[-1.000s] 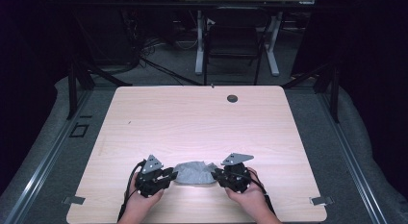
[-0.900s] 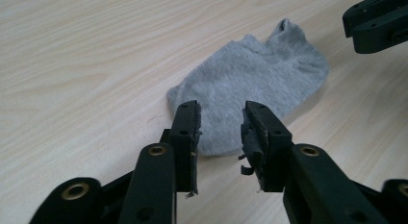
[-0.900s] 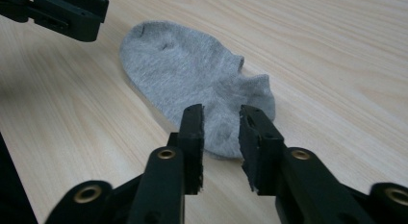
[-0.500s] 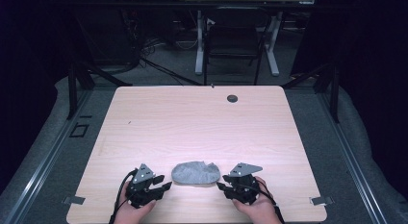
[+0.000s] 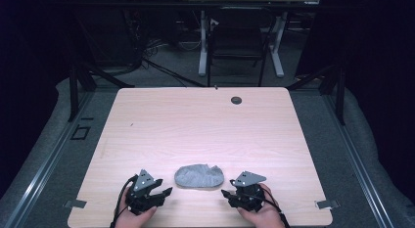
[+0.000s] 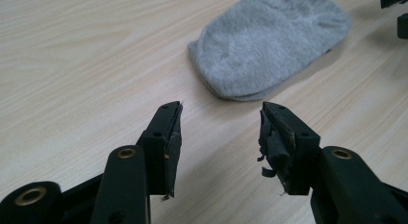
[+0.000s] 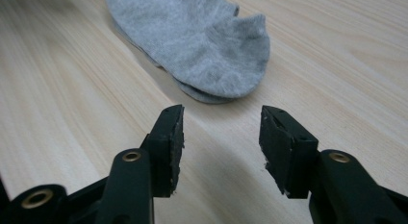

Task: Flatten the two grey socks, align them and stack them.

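Two tools rest low near the front edge of the desk (image 5: 147,125), one in each hand, and both are empty. The left tool (image 6: 220,119) has its jaws spread wide, with bare wood between them; the rubber pad on one jaw looks torn and frayed. The right tool (image 7: 221,120) is spread about as wide and also pinches nothing and touches nothing.

Just ahead of each tool lies the sock (image 5: 199,175), grey, flat on the desk, between the two tools. From the left tool, the rounded toe end (image 6: 216,75) is the nearest part, a little forward and to the right of the jaws. From the right tool, the open cuff end (image 7: 226,65) is nearest, straight ahead, and two layers of cloth show at its lower edge.

I judge that the step in hand is a pause with the sock free: it looks folded or laid flat, and neither tool grips it. If more work follows, each tool must go forward to its own end of the sock, come down until one jaw slides under the edge, and close on the cloth only, not on the wood.
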`<action>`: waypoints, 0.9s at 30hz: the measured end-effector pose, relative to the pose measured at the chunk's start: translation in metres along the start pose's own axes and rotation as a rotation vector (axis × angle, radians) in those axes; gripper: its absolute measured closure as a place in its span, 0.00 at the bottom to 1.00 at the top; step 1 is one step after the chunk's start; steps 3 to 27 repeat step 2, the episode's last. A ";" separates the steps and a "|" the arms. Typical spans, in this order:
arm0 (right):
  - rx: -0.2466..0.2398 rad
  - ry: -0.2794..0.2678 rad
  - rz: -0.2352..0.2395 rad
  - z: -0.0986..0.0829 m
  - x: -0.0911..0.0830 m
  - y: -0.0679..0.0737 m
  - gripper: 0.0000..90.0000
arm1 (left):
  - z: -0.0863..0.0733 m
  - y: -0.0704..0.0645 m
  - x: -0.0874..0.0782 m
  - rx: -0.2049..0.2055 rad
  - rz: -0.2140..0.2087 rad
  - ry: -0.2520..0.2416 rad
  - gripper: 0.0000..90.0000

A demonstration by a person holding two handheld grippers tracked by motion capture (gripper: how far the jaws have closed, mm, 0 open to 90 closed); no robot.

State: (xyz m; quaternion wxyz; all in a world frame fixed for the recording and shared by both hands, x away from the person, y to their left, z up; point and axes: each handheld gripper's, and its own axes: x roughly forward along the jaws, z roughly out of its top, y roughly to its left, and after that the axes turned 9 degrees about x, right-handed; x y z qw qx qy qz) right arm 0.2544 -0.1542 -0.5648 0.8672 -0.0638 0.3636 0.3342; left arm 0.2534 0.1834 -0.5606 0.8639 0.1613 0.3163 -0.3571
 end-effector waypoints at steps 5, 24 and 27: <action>-0.003 0.004 -0.004 -0.002 0.002 -0.001 0.55 | -0.001 0.000 0.002 0.003 0.000 0.009 0.55; -0.003 0.004 -0.004 -0.002 0.002 -0.001 0.55 | -0.001 0.000 0.002 0.003 0.000 0.009 0.55; -0.003 0.004 -0.004 -0.002 0.002 -0.001 0.55 | -0.001 0.000 0.002 0.003 0.000 0.009 0.55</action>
